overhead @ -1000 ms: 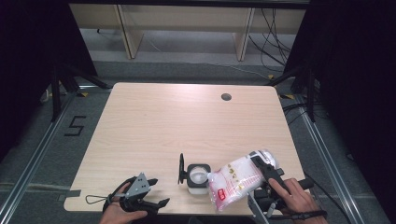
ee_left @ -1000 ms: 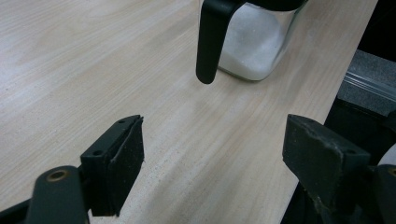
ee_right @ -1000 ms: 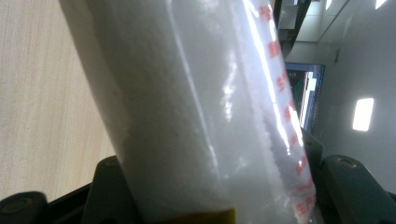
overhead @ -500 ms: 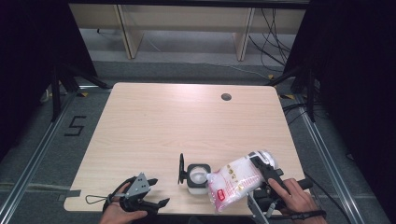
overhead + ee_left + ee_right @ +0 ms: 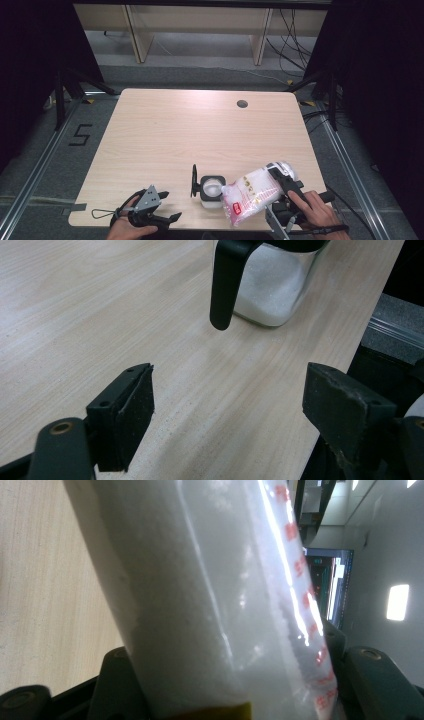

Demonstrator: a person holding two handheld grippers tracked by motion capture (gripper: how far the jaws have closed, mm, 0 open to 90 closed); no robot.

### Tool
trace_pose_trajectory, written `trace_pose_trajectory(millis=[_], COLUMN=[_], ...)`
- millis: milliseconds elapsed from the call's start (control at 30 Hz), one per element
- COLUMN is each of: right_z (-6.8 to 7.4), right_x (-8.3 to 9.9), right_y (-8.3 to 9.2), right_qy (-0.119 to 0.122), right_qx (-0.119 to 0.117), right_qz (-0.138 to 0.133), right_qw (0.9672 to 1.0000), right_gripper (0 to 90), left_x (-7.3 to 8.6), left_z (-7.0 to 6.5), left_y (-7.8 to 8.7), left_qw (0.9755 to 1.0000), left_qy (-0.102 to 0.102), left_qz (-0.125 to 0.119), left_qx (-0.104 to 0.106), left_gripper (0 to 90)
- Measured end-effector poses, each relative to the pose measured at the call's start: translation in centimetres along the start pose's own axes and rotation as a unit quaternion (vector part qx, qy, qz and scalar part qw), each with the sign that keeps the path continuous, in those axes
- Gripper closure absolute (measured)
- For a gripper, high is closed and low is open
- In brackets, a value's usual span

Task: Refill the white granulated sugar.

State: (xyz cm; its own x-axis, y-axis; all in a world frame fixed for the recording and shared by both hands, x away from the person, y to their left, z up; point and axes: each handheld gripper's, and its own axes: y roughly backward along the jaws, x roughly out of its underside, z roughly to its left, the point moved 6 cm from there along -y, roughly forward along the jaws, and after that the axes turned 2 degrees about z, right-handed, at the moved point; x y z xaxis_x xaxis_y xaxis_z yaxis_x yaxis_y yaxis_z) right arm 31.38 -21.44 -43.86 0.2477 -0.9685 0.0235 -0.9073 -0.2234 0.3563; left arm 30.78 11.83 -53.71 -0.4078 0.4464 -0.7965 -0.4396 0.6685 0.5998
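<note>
Pouring step: right gripper (image 5: 278,186) clamps the sugar bag (image 5: 250,194) tilted over the glass jar (image 5: 210,188); left gripper (image 5: 165,205) open, idle; next, tip further.

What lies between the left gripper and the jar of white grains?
Only bare table: the left gripper view shows plain wood from the open left gripper up to the jar.

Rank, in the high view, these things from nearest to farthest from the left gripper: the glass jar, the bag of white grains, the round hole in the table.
1. Glass jar, just right of the left gripper.
2. Bag of white grains, farther right, in the right gripper's jaws.
3. Round hole, near the far edge.
</note>
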Motion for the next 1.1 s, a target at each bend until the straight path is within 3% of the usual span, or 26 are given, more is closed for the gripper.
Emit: trace_pose_trajectory(millis=[133, 167, 200, 467, 500, 567, 700, 767, 833, 867, 900, 967, 1000, 1033, 1067, 1100], right_z=[-0.3, -0.3, 0.0, 0.0, 0.9, 0.3, 1.0, 0.9, 1.2, 1.1, 1.4, 1.5, 1.5, 1.9, 2.0, 1.7], right_x=[0.1, 0.1, 0.2, 0.1, 0.3, 0.1, 0.3, 0.2, 0.2, 0.2, 0.2, 0.2, 0.1, 0.4, 0.3, 0.2], right_y=[-0.1, -0.1, -0.2, -0.4, -0.5, -0.7, -0.8, -1.1, -1.1, -1.2, -1.3, -1.5, -1.7, -1.7, -1.9, -2.0], right_qy=[0.018, 0.017, -0.006, 0.012, -0.038, 0.009, -0.008, 0.018, 0.012, 0.028, 0.017, 0.029, 0.036, 0.027, 0.029, 0.055], right_qx=[0.006, 0.004, -0.001, -0.002, -0.014, -0.006, -0.014, -0.01, -0.013, -0.012, -0.012, -0.016, -0.016, -0.023, -0.022, -0.02], right_qz=[-0.004, -0.008, -0.007, -0.01, -0.004, -0.013, 0.002, -0.004, 0.008, 0.007, 0.01, 0.011, 0.006, 0.018, 0.012, 0.007], right_qw=[0.9998, 0.9998, 1.0, 0.9999, 0.9992, 0.9999, 0.9999, 0.9998, 0.9998, 0.9995, 0.9997, 0.9994, 0.9992, 0.9992, 0.9993, 0.9982], right_gripper=[44.8, 44.8, 44.8, 45.1, 45.1, 45.5, 46.4, 46.8, 47.1, 47.3, 47.4, 47.7, 47.8, 47.9, 48.0, 48.1], left_x=[0.0, 0.0, 0.0, 0.0, 0.0, 0.0, 0.0, 0.0, -0.1, -0.1, -0.1, -0.1, -0.1, 0.0, 0.0, 0.0], left_z=[0.0, 0.0, 0.0, 0.0, 0.0, 0.0, 0.0, 0.0, 0.1, 0.1, 0.1, 0.1, 0.1, 0.1, 0.0, 0.0], left_y=[0.0, 0.0, 0.0, 0.0, 0.0, 0.0, 0.0, 0.0, 0.0, 0.0, 0.0, 0.0, 0.0, 0.0, 0.0, 0.0], left_qw=[1.0, 1.0, 1.0, 1.0, 1.0, 1.0, 1.0, 1.0, 0.9999, 0.9999, 0.9999, 0.9999, 0.9999, 1.0, 1.0, 1.0], left_qy=[0.001, 0.001, 0.001, 0.001, 0.001, 0.001, 0.001, 0.0, -0.012, -0.012, -0.01, -0.014, -0.011, -0.005, 0.001, 0.001], left_qz=[0.0, 0.0, 0.0, 0.0, 0.0, 0.0, 0.0, -0.001, 0.0, -0.002, -0.003, 0.0, 0.0, -0.001, 0.0, 0.0], left_qx=[0.0, 0.0, 0.0, 0.0, 0.0, 0.0, 0.0, 0.001, 0.002, 0.003, 0.002, 0.002, 0.001, 0.0, 0.0, 0.0], left_gripper=[20.1, 20.2, 20.2, 20.2, 20.2, 20.2, 20.2, 20.2, 20.2, 20.2, 20.2, 20.2, 20.2, 20.2, 20.2, 20.2])
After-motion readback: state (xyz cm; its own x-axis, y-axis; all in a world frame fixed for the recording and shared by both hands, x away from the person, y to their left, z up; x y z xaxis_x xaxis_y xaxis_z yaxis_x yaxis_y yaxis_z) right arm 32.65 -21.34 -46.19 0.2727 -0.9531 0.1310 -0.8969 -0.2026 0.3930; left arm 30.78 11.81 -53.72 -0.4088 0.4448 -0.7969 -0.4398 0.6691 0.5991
